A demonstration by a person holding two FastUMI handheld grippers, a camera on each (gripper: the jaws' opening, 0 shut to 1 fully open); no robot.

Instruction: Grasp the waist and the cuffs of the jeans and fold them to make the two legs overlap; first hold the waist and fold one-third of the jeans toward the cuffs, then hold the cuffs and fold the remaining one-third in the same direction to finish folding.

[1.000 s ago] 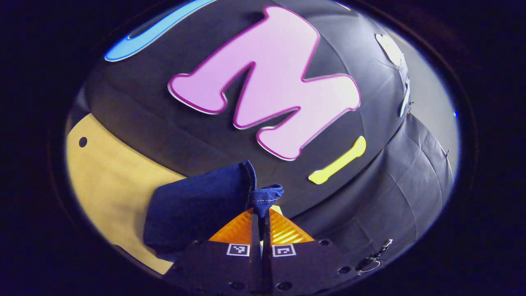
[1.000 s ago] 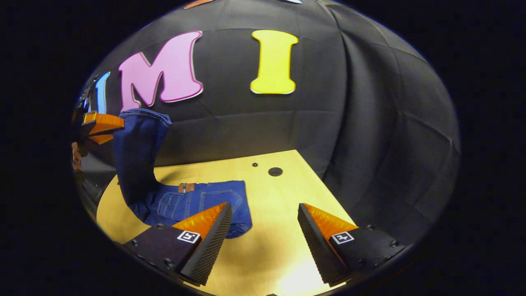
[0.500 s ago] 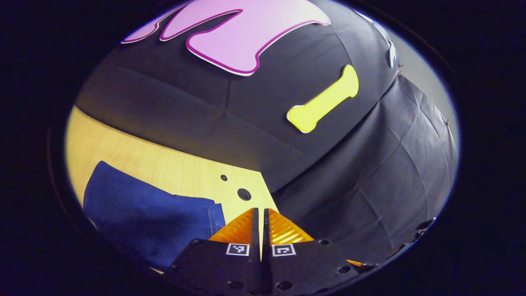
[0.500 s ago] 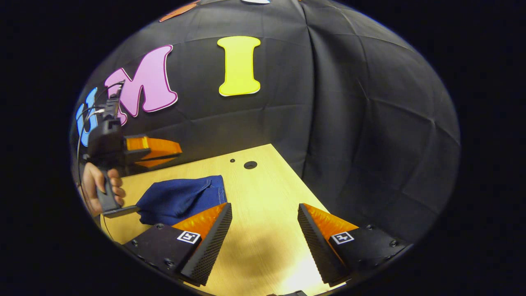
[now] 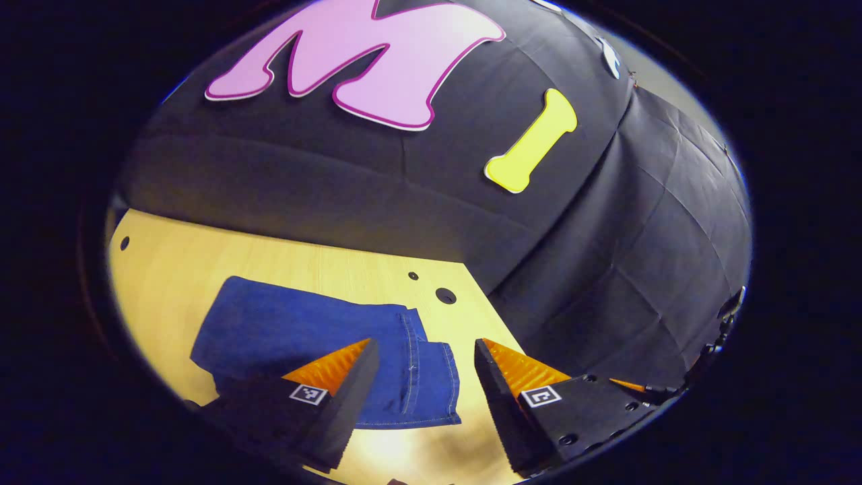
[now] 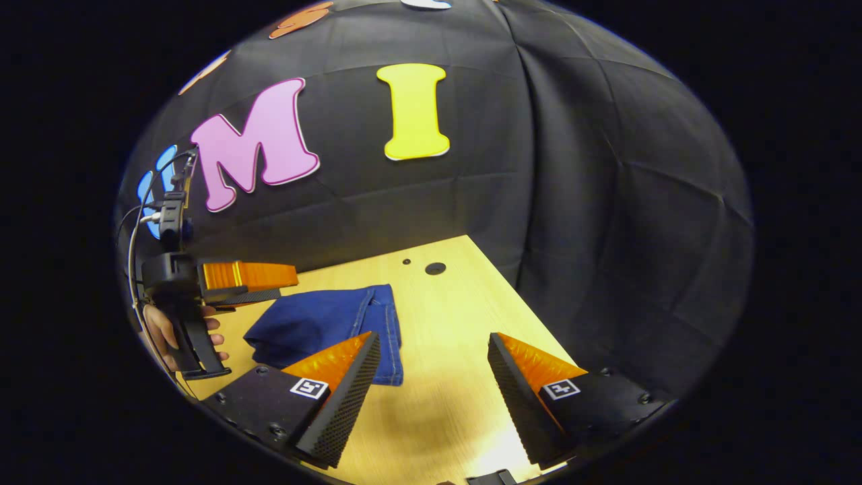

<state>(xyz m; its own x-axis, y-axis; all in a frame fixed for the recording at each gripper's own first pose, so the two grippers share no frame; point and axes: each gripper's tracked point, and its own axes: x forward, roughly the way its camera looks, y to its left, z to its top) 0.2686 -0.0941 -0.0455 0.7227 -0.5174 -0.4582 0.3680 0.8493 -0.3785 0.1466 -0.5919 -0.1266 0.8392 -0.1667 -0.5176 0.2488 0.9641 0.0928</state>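
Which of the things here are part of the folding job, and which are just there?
Part of the job:
- jeans, folded on the table
- left gripper, open
- right gripper, open

Just there:
- wooden table
- holes in the table
- hand holding the left gripper

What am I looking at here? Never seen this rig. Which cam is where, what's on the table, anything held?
No robot arm: a person holds a two-finger gripper in each hand. Each picture comes from a fisheye camera riding on one gripper, looking along its fingers.

In the left gripper view, the left gripper has its jaws apart, holding nothing. The right gripper is likewise open and empty.

On the wooden table lie folded blue jeans. The right gripper view also shows the left gripper from the side, with the hand holding it.
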